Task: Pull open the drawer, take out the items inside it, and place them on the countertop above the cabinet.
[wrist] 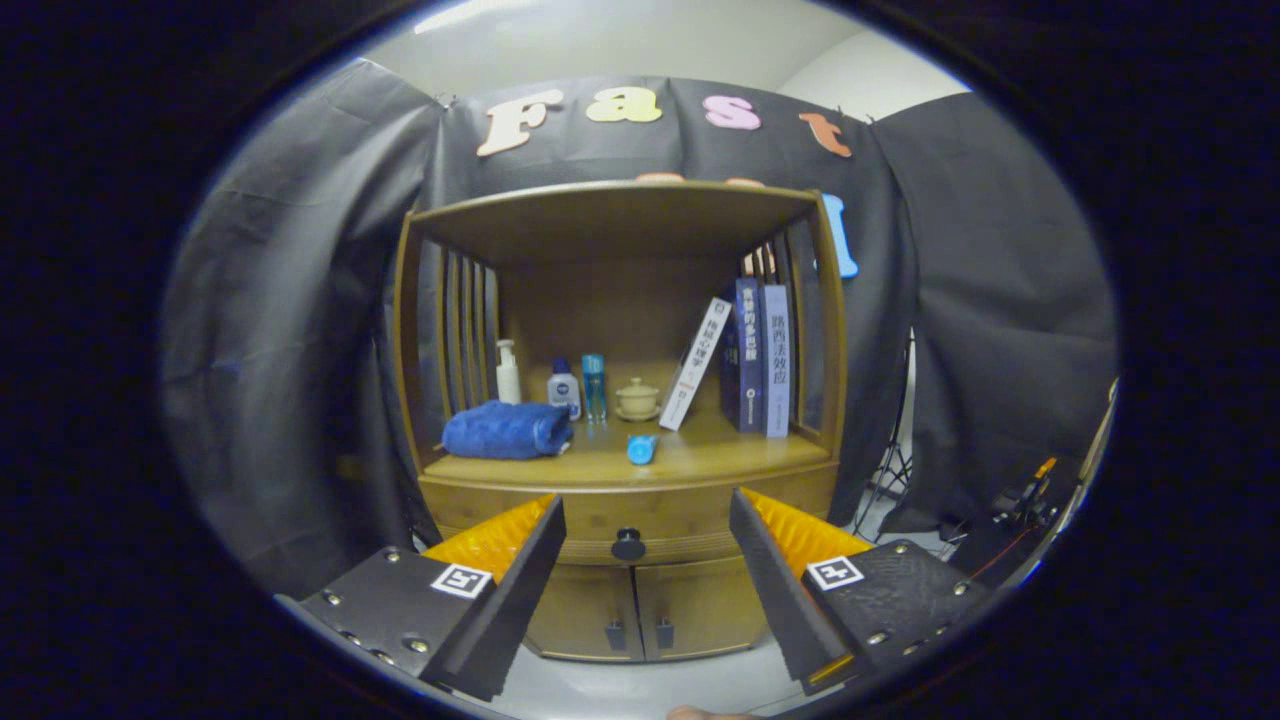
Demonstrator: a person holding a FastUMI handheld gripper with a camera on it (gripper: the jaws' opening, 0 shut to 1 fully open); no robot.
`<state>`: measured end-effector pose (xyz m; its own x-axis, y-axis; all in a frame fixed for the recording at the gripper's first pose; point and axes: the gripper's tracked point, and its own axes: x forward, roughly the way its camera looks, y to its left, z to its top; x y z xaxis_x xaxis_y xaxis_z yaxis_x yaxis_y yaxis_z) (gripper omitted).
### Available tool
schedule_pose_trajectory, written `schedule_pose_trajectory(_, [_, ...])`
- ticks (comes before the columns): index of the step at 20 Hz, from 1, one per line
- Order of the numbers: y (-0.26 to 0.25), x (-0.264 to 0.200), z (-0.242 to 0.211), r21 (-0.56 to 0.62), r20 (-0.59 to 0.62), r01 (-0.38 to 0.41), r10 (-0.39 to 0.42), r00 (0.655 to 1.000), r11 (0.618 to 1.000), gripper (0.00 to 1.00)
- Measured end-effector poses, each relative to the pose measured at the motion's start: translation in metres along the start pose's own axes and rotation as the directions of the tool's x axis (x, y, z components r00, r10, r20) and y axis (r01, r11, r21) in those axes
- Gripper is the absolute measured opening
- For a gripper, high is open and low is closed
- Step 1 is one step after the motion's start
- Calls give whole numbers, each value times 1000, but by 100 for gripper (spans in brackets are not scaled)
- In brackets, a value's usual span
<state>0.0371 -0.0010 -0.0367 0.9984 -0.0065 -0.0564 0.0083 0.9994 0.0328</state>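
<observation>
A wooden cabinet (pixel 620 300) stands ahead of me against the booth wall. Its drawer (pixel 690 515) sits closed under the countertop (pixel 700 455), with a dark round knob (pixel 628 544) at its middle. My gripper (pixel 645 520) is open and holds nothing; the knob shows between its two fingers, some way beyond the tips. A small blue tube (pixel 641 448) lies on the countertop near the front edge, above the knob. The drawer's inside is hidden.
On the countertop rest a folded blue towel (pixel 507 430), a white bottle (pixel 508 372), two small bottles (pixel 564 388), a lidded cup (pixel 637 399) and several books (pixel 755 355). Two lower doors (pixel 640 610) sit under the drawer. A tripod (pixel 890 470) stands at the right.
</observation>
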Motion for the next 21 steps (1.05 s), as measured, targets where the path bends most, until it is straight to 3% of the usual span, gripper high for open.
schedule_pose_trajectory(8, [1,-39,69,-4,61,-18,18,998,1000,99])
schedule_pose_trajectory(12, [14,-50,78,-9,55,-60,61,997,998,99])
schedule_pose_trajectory(21, [8,-48,77,8,67,-48,47,997,999,99])
